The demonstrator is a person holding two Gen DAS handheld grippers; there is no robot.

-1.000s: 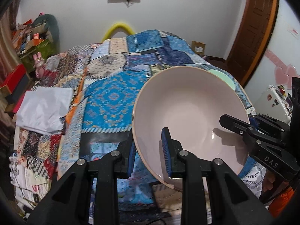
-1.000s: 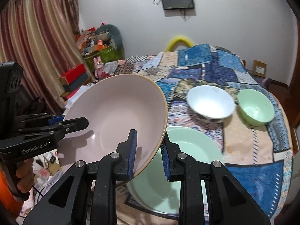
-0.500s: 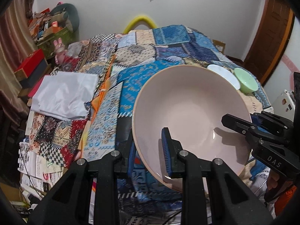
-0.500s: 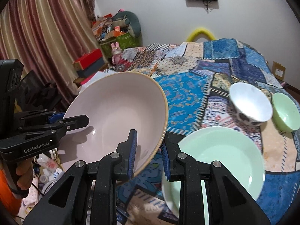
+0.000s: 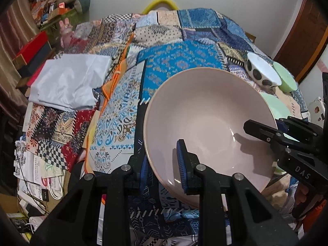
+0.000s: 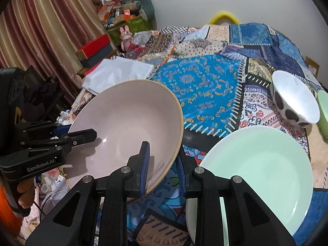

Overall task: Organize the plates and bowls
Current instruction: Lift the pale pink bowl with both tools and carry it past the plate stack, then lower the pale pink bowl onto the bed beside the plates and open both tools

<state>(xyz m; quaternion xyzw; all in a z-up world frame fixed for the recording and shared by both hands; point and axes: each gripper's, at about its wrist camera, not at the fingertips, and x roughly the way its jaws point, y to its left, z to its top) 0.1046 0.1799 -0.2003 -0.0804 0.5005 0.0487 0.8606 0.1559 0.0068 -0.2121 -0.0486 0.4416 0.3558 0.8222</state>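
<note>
A large pale pink bowl (image 5: 207,114) (image 6: 127,123) hangs tilted above the patchwork bedspread (image 5: 180,61). My left gripper (image 5: 162,170) is shut on its near rim, one blue pad inside and one outside. My right gripper (image 6: 163,168) is shut on the opposite rim in the same way. Each gripper shows in the other's view, the right gripper (image 5: 268,132) at the bowl's right edge and the left gripper (image 6: 75,137) at its left edge. A light green plate (image 6: 260,174) lies just right of the bowl. Behind the plate stand a white spotted bowl (image 6: 293,100) and a small green bowl (image 5: 286,78).
A folded white cloth (image 5: 69,82) lies on the bed's left side. Red and dark boxes (image 6: 94,51) and clutter pile up by the curtain (image 6: 41,30). Papers and cables litter the floor (image 5: 34,176) beside the bed. A wooden door (image 5: 303,32) stands at the far right.
Both grippers have carried the pink bowl down and across toward the bed; the bedspread, the green plate and the far bowls now appear larger and nearer. Both grips are unchanged.
</note>
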